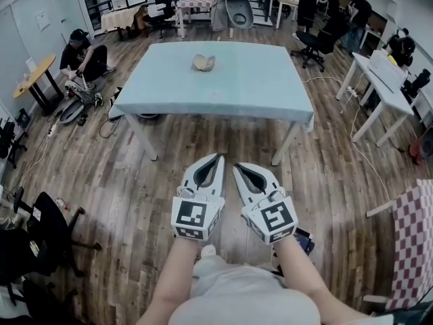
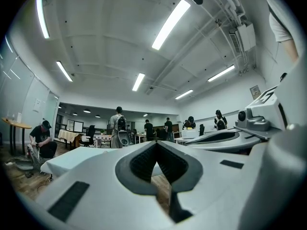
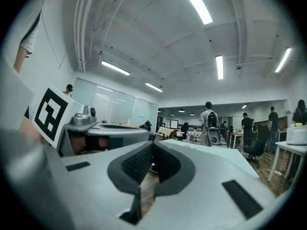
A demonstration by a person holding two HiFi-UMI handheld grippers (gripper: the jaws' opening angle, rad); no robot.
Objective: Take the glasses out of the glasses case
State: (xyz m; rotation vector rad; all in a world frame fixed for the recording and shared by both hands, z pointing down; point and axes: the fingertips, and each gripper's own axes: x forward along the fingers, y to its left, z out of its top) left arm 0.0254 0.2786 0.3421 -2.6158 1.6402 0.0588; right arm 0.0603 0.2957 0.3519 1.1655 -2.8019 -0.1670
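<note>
A small tan glasses case point(image 1: 203, 62) lies on the far half of a pale blue table point(image 1: 223, 90); no glasses are discernible at this distance. Both grippers are held side by side over the wooden floor, close to the person's body and well short of the table's near edge. My left gripper point(image 1: 218, 157) has its jaws shut with nothing between them, its tips meeting in its own view point(image 2: 156, 144). My right gripper point(image 1: 237, 167) is likewise shut and empty point(image 3: 152, 145). The case does not show in either gripper view.
A black office chair point(image 1: 40, 239) stands at lower left, and a red-checked cloth point(image 1: 413, 239) at lower right. White desks point(image 1: 379, 80) line the right side. A person point(image 1: 81, 54) crouches left of the table beside a round wooden table point(image 1: 34, 73). More people and chairs stand behind.
</note>
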